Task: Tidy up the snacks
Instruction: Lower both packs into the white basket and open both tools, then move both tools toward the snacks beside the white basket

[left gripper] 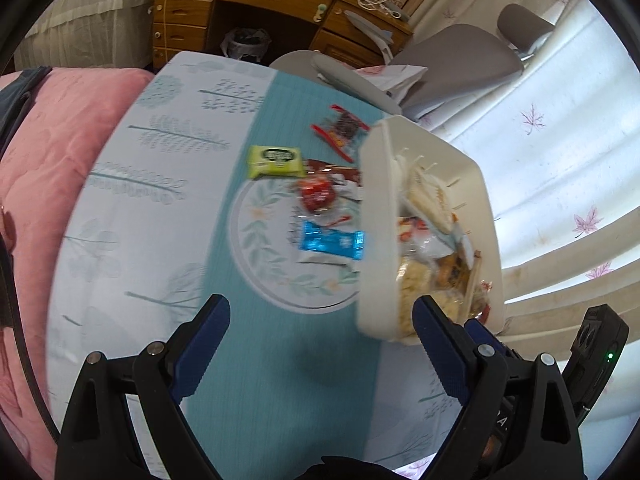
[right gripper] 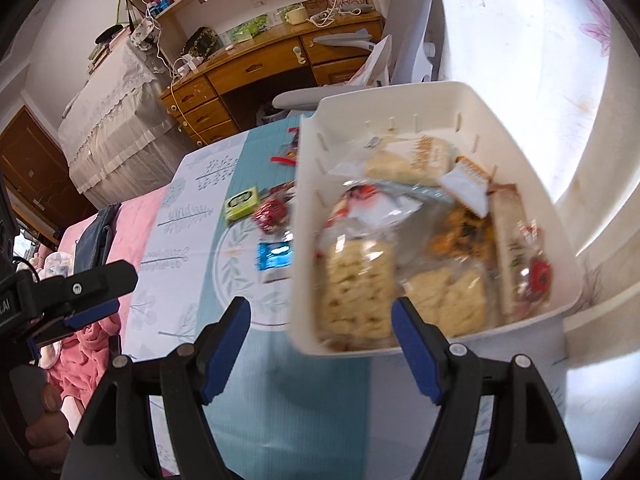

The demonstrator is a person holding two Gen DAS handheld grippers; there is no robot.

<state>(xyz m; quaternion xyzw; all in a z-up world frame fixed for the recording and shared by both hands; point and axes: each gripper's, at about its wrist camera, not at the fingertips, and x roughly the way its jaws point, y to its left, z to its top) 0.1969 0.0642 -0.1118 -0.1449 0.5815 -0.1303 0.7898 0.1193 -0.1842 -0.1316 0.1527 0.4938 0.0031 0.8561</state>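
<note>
The snack box (right gripper: 516, 120), long side toward twelve o'clock, sits at the table edge (right gripper: 472, 376); bare cloth at six o'clock; left claw (left gripper: 320, 344) and right claw (right gripper: 320, 344) both gape, holding nothing.

Not much I can read here. On my left gripper's body (right gripper: 6, 306), at the left edge of the right wrist view, white letters "AI" show, rest cut off. On my right gripper's body (left gripper: 502, 422), low in the left wrist view, a white "A". Print on the green packet (left gripper: 276, 161) and other snack wrappers is too blurred to make out.
</note>
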